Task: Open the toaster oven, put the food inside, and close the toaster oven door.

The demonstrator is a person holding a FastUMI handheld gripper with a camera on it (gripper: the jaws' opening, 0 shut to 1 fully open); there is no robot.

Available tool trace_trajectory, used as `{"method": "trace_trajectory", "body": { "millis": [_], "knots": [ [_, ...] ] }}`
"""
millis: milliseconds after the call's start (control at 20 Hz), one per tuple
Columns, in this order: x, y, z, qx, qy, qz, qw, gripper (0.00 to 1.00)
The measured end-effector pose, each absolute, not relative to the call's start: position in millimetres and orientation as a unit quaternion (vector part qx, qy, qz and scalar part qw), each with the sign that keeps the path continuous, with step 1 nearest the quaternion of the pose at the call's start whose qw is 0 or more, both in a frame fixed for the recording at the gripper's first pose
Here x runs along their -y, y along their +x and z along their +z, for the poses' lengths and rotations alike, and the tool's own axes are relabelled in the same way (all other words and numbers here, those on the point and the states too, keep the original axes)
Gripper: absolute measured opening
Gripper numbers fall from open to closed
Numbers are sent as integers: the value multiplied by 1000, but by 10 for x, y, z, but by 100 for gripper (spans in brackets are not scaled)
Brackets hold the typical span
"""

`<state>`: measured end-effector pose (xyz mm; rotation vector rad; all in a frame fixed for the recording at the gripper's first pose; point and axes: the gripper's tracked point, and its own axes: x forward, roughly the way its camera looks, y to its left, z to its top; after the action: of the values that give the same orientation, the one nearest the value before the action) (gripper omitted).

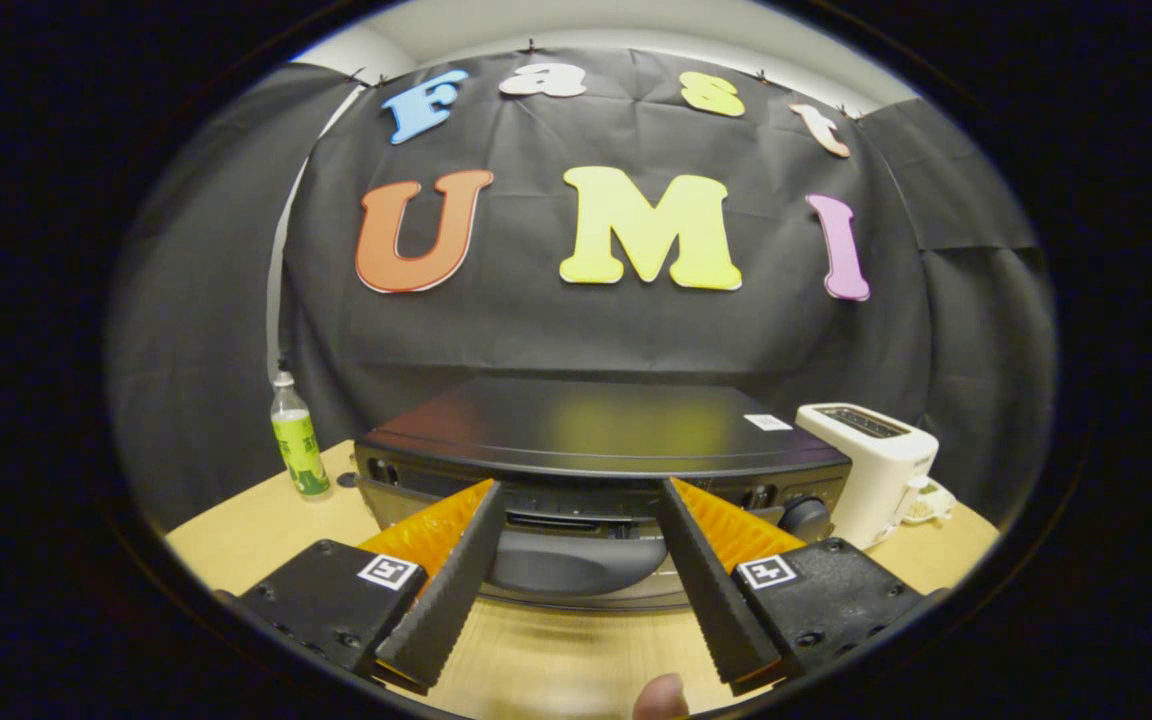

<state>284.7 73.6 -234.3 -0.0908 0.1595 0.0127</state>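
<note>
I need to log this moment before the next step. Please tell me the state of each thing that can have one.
Black toaster oven: door shut, its dark handle between the tool's fingers, not gripped.
Tool: open, fingers spread either side of the handle.
White slot toaster: upright, right of the oven.
Clear plastic bottle with green label: upright, cap on, left of the oven.

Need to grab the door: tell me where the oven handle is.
The handle runs along the toaster oven front, just ahead of and between the fingers of the open gripper, above the table.
</note>
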Motion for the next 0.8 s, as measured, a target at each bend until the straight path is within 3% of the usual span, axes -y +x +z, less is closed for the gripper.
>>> {"method": "trace_trajectory", "body": {
  "millis": [800],
  "knots": [
    [-735,2108,-2941,-217,-69,62,972,100]
  ]
}}
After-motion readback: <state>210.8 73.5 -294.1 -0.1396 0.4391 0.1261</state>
